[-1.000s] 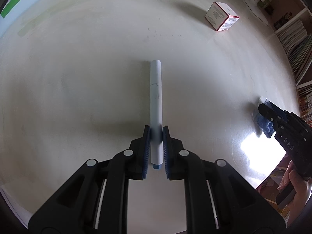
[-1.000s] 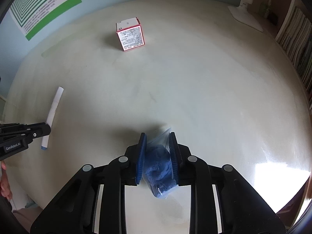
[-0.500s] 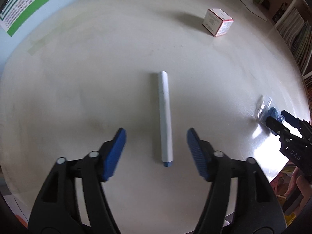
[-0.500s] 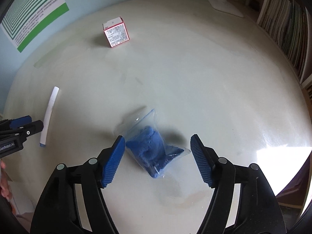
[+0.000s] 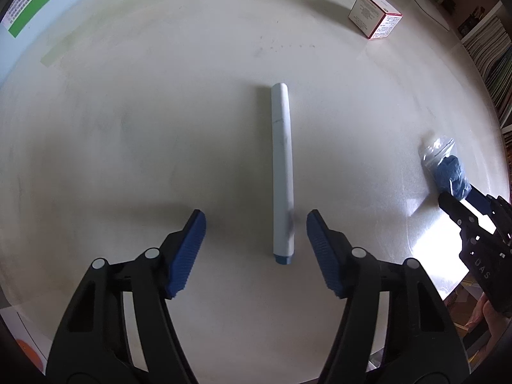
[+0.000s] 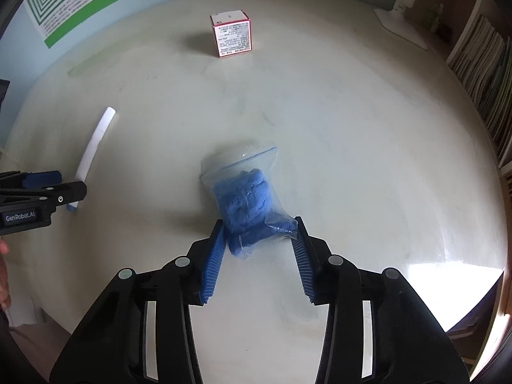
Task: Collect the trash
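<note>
Two views: each set of tongs cut off at the frame's lower edge.
Hidden: marker's (image 6: pixel 96 140) near end behind left tongs in the right view.
Left tongs (image 5: pixel 256 240): pointing down, apart, just been narrowing; marker (image 5: pixel 282 172) lies between on table (image 5: pixel 128 128), untouched.
Right tongs (image 6: pixel 258 249): tilted down, just been narrowing; tips meet bag of blue material (image 6: pixel 248 198), whether clenched I cannot tell.
Box (image 6: pixel 232 33): far side, well apart.
</note>
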A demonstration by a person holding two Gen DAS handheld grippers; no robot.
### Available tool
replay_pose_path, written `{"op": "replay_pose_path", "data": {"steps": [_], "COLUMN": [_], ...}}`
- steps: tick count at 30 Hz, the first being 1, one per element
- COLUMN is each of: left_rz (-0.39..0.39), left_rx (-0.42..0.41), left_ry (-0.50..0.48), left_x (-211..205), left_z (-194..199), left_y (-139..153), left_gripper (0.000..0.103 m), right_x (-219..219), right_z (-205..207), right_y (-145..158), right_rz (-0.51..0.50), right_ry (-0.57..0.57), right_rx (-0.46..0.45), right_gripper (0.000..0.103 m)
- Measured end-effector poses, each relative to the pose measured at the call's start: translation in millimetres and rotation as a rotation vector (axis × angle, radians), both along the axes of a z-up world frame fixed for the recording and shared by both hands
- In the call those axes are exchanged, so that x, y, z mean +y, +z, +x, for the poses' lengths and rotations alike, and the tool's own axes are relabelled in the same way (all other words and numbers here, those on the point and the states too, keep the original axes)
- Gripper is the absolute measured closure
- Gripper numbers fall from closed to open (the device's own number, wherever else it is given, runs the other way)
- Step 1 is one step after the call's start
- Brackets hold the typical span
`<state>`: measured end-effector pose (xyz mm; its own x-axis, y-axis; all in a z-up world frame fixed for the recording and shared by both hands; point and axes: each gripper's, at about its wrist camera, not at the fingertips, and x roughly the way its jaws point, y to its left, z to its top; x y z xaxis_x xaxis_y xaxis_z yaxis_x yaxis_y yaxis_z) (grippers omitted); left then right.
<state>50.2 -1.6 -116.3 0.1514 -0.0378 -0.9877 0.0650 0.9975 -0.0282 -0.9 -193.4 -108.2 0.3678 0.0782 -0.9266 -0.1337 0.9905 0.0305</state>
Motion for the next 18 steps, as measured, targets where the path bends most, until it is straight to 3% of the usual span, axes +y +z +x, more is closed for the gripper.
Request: {"op": "replay_pose_path", "data": {"steps": [4,9,18], "left_rz": [-0.018,-0.029,-0.055], "left_rx": [-0.006,-0.01,-0.048], "left_ry": [-0.041,-0.081,-0.13], "left_x": [-13,-31,-63], "left_z": [3,4,6], "left_y": [2,2,16], "left_gripper": [0.091,0.092,0.092], "right_x": [5,5,-5], "right_z": [3,4,9], "right_y": [-1,0,12], "right_rz": [0.01,0.038,0.093], "right_ry": [0.009,0.001,-0.035], "right_rx": [0.0,0.007,-0.015], "right_gripper": [0.066,0.081,0.081]}}
